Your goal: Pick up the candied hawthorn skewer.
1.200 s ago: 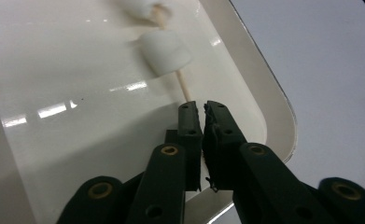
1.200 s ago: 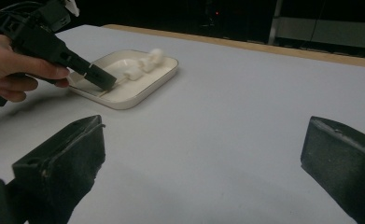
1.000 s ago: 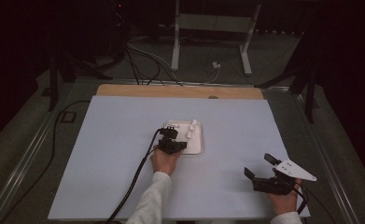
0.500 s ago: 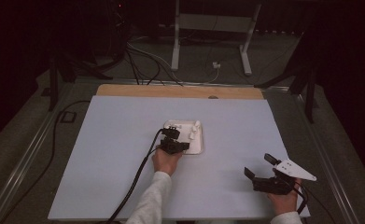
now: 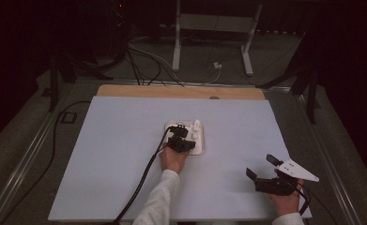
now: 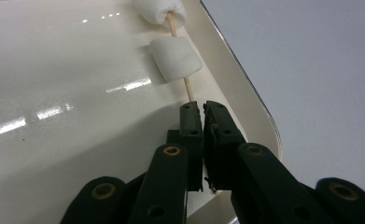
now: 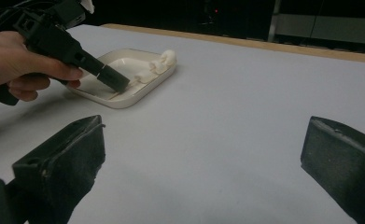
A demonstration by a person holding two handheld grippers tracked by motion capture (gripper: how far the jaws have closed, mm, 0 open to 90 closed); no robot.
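Observation:
A white tray (image 5: 201, 149) sits mid-table and holds a thin wooden skewer (image 6: 187, 90) threaded with white marshmallows (image 6: 175, 58). My left gripper (image 6: 202, 106) reaches into the tray's near corner, shut on the bare end of the skewer, which lies low along the tray's right wall. From above, the left gripper (image 5: 181, 143) covers the tray's near side. The right gripper view shows it (image 7: 119, 84) tilted down into the tray (image 7: 124, 100) next to the marshmallows (image 7: 161, 63). My right gripper (image 5: 261, 167) rests at the table's front right, open wide and holding nothing (image 7: 203, 154).
A pale sheet covers the table (image 5: 125, 164), with a wooden strip (image 5: 181, 92) along its far edge. The left gripper's cable (image 5: 141, 183) trails back toward the front edge. Stands and cables (image 5: 143, 61) are on the dark floor beyond the table.

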